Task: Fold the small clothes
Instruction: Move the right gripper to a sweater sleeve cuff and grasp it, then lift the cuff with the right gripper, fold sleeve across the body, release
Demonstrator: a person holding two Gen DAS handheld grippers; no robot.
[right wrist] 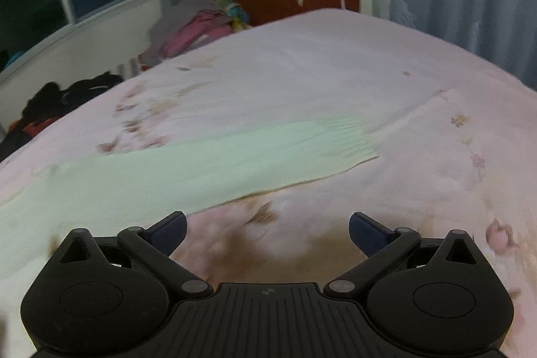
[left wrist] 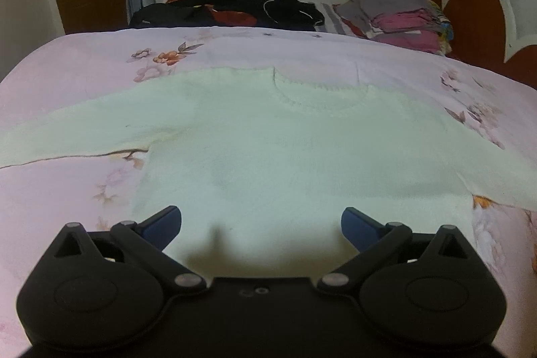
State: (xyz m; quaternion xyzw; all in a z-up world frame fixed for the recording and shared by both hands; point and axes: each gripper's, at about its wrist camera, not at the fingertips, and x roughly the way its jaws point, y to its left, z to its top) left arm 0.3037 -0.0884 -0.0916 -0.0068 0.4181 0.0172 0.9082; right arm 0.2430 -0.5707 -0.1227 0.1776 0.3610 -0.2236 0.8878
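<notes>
A pale green knitted sweater (left wrist: pixel 285 140) lies flat on the pink floral bedspread (left wrist: pixel 84 56), neckline away from me, sleeves spread left and right. My left gripper (left wrist: pixel 261 225) is open and empty, hovering over the sweater's lower body near the hem. In the right wrist view the sweater's right sleeve (right wrist: pixel 218 153) stretches across the bed with its ribbed cuff to the right. My right gripper (right wrist: pixel 267 230) is open and empty, just in front of that sleeve, over bare bedspread (right wrist: pixel 369 72).
A heap of dark clothes (left wrist: pixel 235 5) lies at the far edge of the bed. A stack of folded clothes (left wrist: pixel 402 15) sits at the far right by the red and white headboard (left wrist: pixel 476 9). A window and curtains are behind.
</notes>
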